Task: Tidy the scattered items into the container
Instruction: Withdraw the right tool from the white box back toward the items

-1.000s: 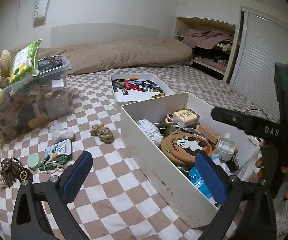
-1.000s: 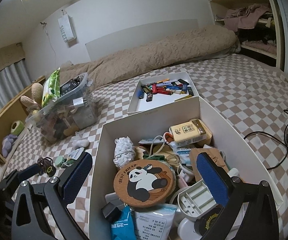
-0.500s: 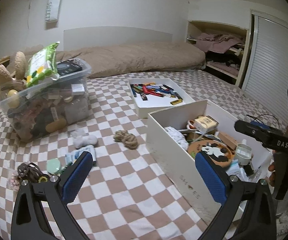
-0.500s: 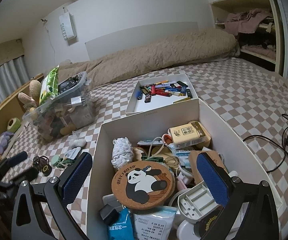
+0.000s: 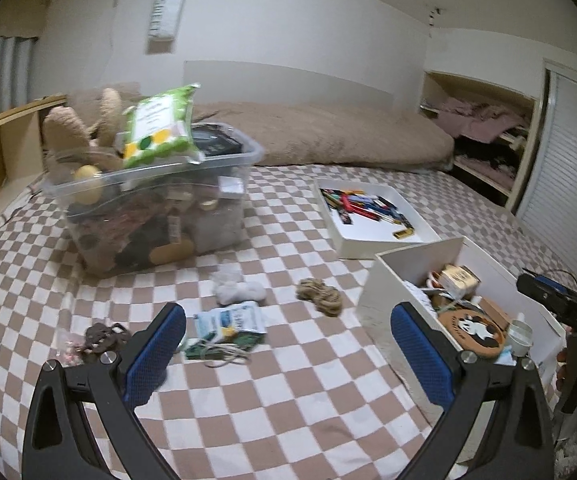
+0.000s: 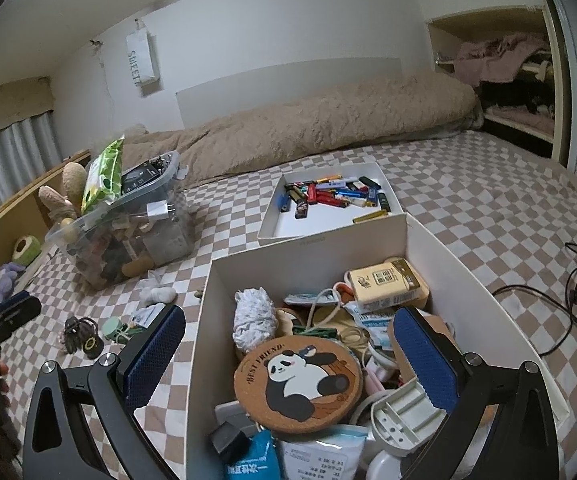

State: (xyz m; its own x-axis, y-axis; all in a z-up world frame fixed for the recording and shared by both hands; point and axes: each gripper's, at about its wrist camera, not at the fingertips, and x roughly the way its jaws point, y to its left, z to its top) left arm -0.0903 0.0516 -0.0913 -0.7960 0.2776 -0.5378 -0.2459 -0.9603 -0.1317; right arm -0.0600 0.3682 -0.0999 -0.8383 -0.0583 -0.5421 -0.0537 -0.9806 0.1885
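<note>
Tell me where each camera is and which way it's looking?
Left wrist: sits on the left gripper, looking across the checkered bed at scattered items such as the rope bundle; its open blue fingers show, plus the right gripper at the right edge.
Right wrist: sits on the right gripper, looking down into the white box; its open fingers show.
Both see the white box, panda coaster and lighter tray.
</note>
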